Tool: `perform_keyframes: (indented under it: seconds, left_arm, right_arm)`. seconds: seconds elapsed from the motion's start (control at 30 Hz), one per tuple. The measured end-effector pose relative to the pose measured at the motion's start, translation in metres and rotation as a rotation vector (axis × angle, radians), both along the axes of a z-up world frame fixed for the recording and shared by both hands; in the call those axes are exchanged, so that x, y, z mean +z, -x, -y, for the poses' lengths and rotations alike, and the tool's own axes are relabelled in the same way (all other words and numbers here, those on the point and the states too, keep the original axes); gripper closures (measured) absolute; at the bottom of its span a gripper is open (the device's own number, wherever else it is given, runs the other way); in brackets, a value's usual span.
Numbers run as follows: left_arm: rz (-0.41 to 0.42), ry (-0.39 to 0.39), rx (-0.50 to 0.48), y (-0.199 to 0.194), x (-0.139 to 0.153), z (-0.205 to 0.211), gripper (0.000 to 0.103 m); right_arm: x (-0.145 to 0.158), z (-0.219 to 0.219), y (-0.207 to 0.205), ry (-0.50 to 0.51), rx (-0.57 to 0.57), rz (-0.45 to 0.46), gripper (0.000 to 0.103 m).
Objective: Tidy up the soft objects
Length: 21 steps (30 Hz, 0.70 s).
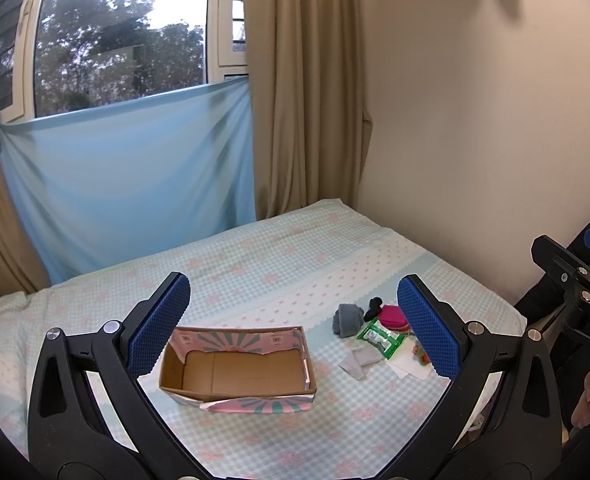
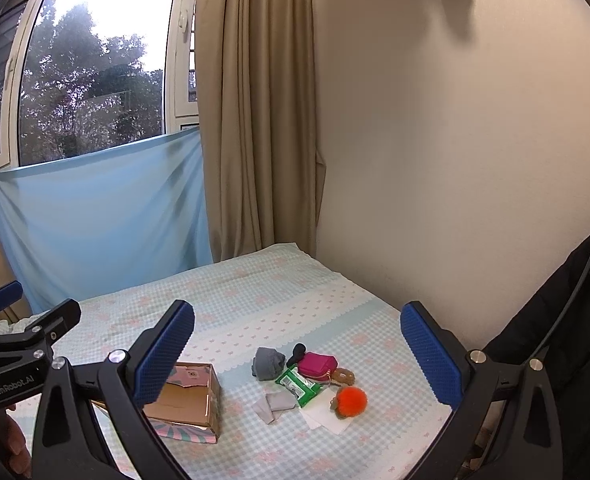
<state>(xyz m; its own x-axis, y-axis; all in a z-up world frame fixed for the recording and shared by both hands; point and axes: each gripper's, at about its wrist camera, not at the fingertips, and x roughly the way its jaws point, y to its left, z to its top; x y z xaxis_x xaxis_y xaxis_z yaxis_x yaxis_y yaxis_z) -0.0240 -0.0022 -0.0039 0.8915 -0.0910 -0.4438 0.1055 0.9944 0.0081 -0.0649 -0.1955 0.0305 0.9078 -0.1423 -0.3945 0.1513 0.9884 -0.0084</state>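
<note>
Soft items (image 2: 295, 384) heaped beside empty box (image 1: 239, 368).

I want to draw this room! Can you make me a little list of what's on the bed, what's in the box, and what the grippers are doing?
surface: bed with checked sheet
box: cardboard box, open, empty
pile beside box: grey socks, pink pouch, green packet, orange pompom, white paper
left gripper: open, holding nothing
right gripper: open, holding nothing

2 wrist views side by side, facing the same bed (image 1: 279, 264).
</note>
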Motion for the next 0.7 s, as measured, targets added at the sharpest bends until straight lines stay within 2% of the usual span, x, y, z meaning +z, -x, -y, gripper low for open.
perform_keyframes:
  seconds: [0.37,0.53,0.7]
  left_arm:
    - [-0.082,0.016,-0.053,-0.022,-0.022,0.022,0.0]
    - [-0.171,0.008,-0.08,-0.05,-0.053,0.051,0.0]
    - [-0.276,0.012,-0.081,-0.089,-0.11,0.091,0.0]
  right_arm:
    - [-0.017,0.024,-0.006,-0.009,-0.015,-0.066,0.0]
    - [-0.04,0.055,-0.024,-0.022,-0.013,-0.123,0.0]
    - [-0.084,0.094,-0.059,-0.029,0.006,-0.205,0.0]
